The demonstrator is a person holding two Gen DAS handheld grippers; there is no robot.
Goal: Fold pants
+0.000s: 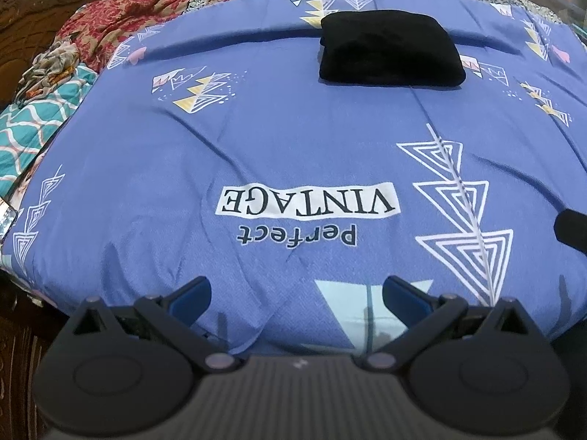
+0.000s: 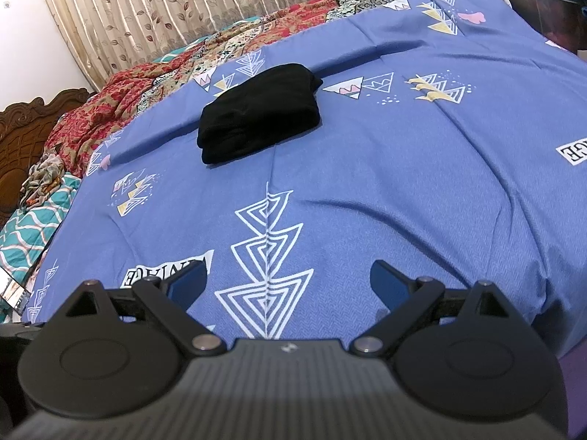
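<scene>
Right now I see the black pants [image 1: 390,49] folded into a compact bundle, lying on the blue bedspread [image 1: 293,139] toward the far side of the bed, well apart from both my tools. My left gripper [image 1: 296,293] hangs over the near edge of the spread with its jaws wide apart and nothing between them; my right gripper [image 2: 288,280] sits likewise, jaws spread and empty. From the left wrist I read the upside-down "Perfect VINTAGE" print [image 1: 306,201] in full, while the right wrist catches only part of that label behind its left finger. The right view alone gives me the leaf-patterned curtain [image 2: 183,3] along the wall. Both show the carved wooden headboard [image 2: 25,135], the red floral blanket [image 2: 106,110] and the teal quilt [image 1: 33,124] off to the left.
</scene>
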